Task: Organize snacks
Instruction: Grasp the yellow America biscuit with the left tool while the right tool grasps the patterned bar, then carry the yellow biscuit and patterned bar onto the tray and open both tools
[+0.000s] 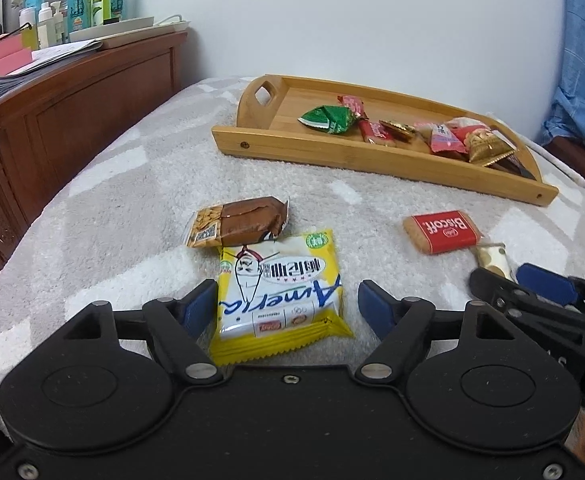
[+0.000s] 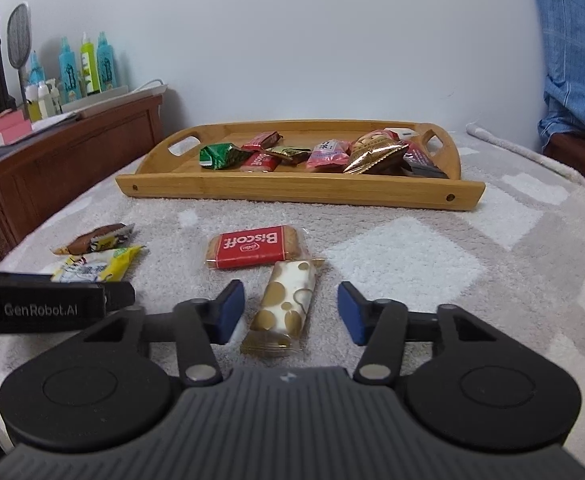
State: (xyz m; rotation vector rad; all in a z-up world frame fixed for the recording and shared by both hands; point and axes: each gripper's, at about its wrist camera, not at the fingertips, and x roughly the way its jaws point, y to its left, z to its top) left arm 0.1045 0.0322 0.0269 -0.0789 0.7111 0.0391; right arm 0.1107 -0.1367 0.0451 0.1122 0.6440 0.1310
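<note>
Surface: a grey and white blanket (image 2: 412, 256) over a bed, bounded on the left by a wooden cabinet (image 1: 72, 120) and at the back by a white wall. The bamboo tray (image 2: 292, 192) sits near the far edge. A clear strip of blanket separates the tray from the loose snacks in front. The blanket to the right of the right gripper is unobstructed.

Tray contents: a green packet (image 2: 222, 155), red wrappers, a pink packet and a gold packet (image 2: 374, 156), crowded toward its right half. The left end of the tray floor is bare.

Loose items: a yellow packet (image 1: 278, 296), flat and printed in blue, lies between the pads of the left gripper (image 1: 280, 308). The jaws stand wide; the left pad is just beside the packet's edge and the right pad is apart from it. Nothing is gripped. A brown packet (image 1: 240, 222) touches the yellow packet's far edge.

The right gripper (image 2: 290, 312) straddles a white bar with gold dots (image 2: 286, 302), lying lengthwise. Both pads stand clear of the bar, jaws partly open. A red Biscoff packet (image 2: 250, 248) lies just beyond the bar, touching its far end.
</note>
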